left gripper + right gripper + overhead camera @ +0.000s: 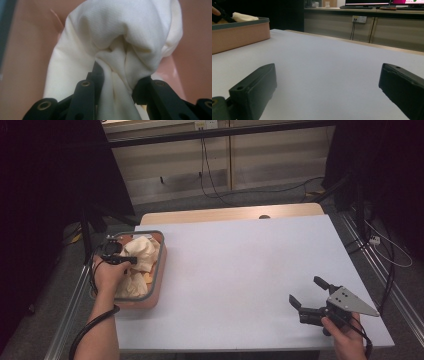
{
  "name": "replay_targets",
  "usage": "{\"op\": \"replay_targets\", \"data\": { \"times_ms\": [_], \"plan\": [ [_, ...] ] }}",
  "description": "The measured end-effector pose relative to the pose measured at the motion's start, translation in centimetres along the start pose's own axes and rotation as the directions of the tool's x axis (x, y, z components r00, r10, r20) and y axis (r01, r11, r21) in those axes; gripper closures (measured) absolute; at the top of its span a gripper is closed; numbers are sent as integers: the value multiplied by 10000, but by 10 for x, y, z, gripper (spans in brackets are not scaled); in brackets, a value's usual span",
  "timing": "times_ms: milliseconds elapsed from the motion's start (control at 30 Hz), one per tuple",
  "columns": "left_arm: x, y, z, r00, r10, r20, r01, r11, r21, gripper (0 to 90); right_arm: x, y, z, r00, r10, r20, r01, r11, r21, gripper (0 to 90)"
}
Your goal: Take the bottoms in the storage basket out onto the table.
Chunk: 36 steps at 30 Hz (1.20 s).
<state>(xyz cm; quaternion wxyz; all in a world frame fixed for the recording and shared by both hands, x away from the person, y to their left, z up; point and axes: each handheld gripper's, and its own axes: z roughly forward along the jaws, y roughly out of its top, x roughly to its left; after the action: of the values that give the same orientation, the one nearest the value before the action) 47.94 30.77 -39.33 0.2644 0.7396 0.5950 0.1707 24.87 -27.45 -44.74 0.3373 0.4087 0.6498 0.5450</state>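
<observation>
A pink basket [159,281] with a grey rim sits at the left edge of the white table [240,270], full of cream cloth [142,251]. The left gripper [131,260] reaches into it, jaws pinched on a fold of the cloth. Well apart, near the table's right front corner, the right gripper [306,291] hovers with jaws spread wide.

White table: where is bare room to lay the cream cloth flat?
The white table is bare between the pink basket with a grey rim and the right gripper, back to the far wooden edge. The basket is crowded with cream cloth.
</observation>
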Motion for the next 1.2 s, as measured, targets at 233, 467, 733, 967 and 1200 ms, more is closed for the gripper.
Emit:
{"op": "replay_targets", "data": {
  "times_ms": [233, 467, 733, 967, 1200],
  "plan": [
    [-4, 29, -39, 9995, -33, 324, 43, 9995, -321, 696, -1, 0, -2, 10000, 39, 31, -38, 10000, -52, 10],
    [-17, 62, -81, 9980, 278, 566, -243, 9977, -627, 695, 0, 1, -2, 10000, 45, 44, -45, 10000, -53, 10],
    [-26, 91, -117, 9955, 453, 826, -396, 9968, -691, 694, -1, 1, -3, 9999, 92, 62, -91, 9999, -75, 10],
    [-32, 107, -144, 9928, 538, 1071, -450, 9956, -826, 693, -1, 1, -3, 9999, 102, 59, -101, 9999, -66, 10],
    [-44, 119, -163, 9856, 773, 1507, -621, 9927, -1031, 692, -1, 1, -3, 9999, 111, 81, -110, 9999, -111, 10]
  ]
}}
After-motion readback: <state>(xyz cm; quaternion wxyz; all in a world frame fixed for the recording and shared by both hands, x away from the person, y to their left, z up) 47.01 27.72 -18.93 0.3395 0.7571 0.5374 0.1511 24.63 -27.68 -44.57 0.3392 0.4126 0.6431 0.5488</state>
